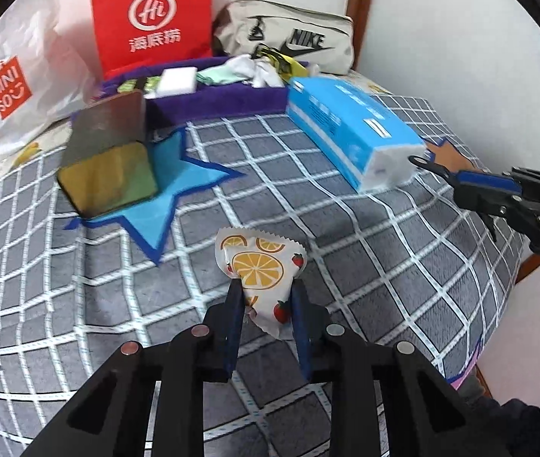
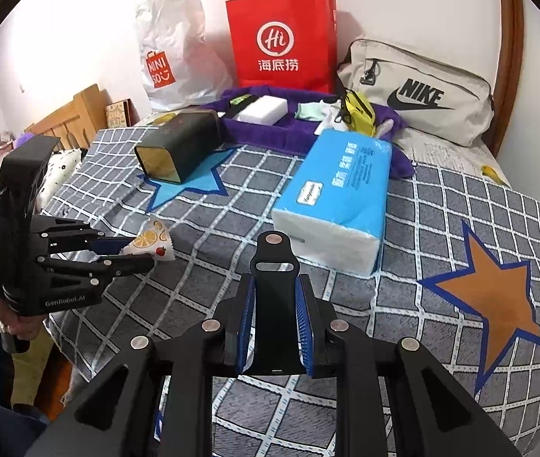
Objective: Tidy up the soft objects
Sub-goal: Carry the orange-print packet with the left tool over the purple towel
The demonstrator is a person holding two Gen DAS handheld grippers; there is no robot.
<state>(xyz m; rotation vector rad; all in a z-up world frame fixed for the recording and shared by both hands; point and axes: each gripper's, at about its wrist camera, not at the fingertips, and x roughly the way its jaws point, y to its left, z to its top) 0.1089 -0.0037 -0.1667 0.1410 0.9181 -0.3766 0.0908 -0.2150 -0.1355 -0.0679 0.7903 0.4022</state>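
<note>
Left gripper (image 1: 266, 289) clamped on fruit-print packet (image 1: 260, 266), low over checked blanket (image 1: 346, 228). Judged light, crinkly, slippery; best pinched mid-body. Right gripper (image 2: 275, 301) closed on black clip (image 2: 273, 262), near tissue pack (image 2: 338, 198).
</note>
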